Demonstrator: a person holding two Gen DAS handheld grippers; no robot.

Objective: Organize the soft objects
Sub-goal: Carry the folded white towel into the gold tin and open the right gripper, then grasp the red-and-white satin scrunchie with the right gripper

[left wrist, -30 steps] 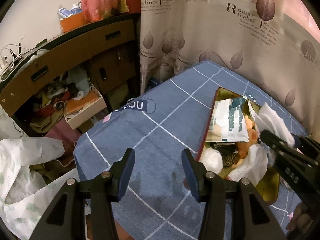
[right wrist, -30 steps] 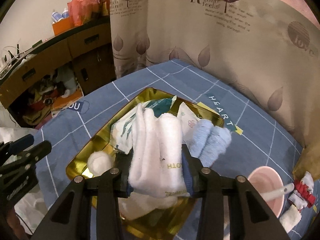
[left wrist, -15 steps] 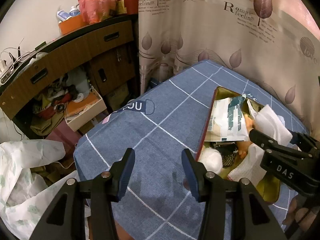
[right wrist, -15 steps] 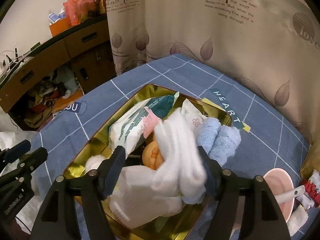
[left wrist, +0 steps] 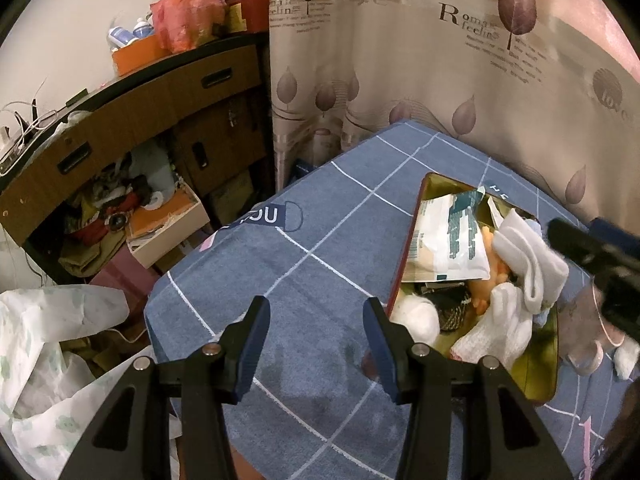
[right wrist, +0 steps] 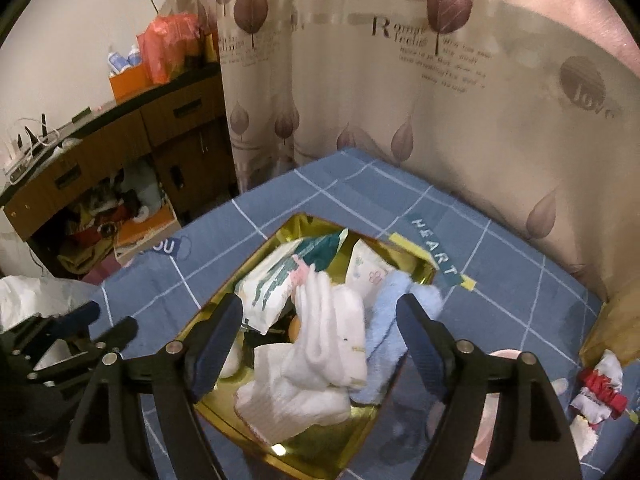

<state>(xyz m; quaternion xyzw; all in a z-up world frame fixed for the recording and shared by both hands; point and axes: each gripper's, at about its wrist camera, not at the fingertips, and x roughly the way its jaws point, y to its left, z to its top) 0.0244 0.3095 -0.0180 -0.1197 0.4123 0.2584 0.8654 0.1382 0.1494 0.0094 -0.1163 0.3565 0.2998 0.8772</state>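
Note:
A gold tray [right wrist: 320,458] on the blue checked cloth holds soft things: white socks [right wrist: 336,340], a white cloth [right wrist: 288,404], a light blue towel [right wrist: 386,328], a wipes pack [right wrist: 272,284] and a white ball [left wrist: 416,316]. My right gripper [right wrist: 320,320] is open above the tray, with the socks lying loose below it. My left gripper [left wrist: 316,328] is open and empty over bare cloth left of the tray [left wrist: 544,376]. The socks also show in the left wrist view [left wrist: 532,260].
A pink bowl [right wrist: 490,436] and a red and white cloth [right wrist: 600,392] lie right of the tray. A patterned curtain [right wrist: 400,100] hangs behind the table. A cluttered wooden cabinet [left wrist: 132,120] and a white plastic bag [left wrist: 52,344] are at the left, below the table's edge.
My right gripper opened and let the white socks drop into the tray, then rose a little. My left gripper stayed still.

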